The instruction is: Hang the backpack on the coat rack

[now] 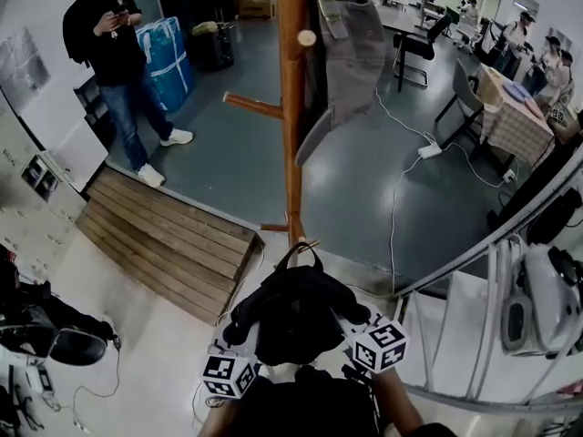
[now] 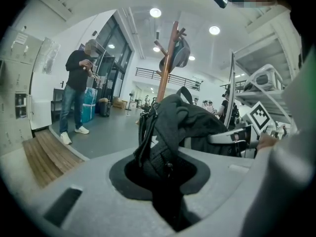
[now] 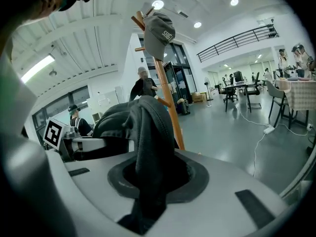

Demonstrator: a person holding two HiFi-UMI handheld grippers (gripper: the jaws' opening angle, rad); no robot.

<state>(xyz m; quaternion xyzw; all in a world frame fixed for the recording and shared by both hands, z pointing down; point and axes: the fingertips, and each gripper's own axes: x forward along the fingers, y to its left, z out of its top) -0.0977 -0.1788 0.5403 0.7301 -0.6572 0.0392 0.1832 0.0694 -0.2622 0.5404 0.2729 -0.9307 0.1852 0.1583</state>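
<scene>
The room is big, with a smooth grey floor (image 1: 364,180) and some wooden boards (image 1: 164,235) lying at the left of the head view. A person (image 1: 114,53) stands in the upper left, looking down at something in their hands. More people sit at tables far off in the upper right.

The coat rack (image 1: 291,107) is a tall wooden pole in the top middle of the head view. A grey cap (image 1: 351,53) hangs near its top. One bare peg (image 1: 255,107) sticks out to the left, lower down.

The black backpack (image 1: 296,317) is at the bottom middle of the head view, just below the foot of the pole and not touching it. It is held up between the two claws. The left gripper (image 2: 165,181) is pinching a fold of the bag's dark strap. The right gripper (image 3: 148,181) is pinching a thick fold of the bag's cloth. The bag's top loop (image 1: 301,253) points toward the pole.

This looks like the carrying step: the bag is up off the ground but not hung yet. Next, the bag likely needs to go up higher and closer, so that the loop can slip over a bare peg. The cap's side is taken, so the free peg looks like the better pick.
</scene>
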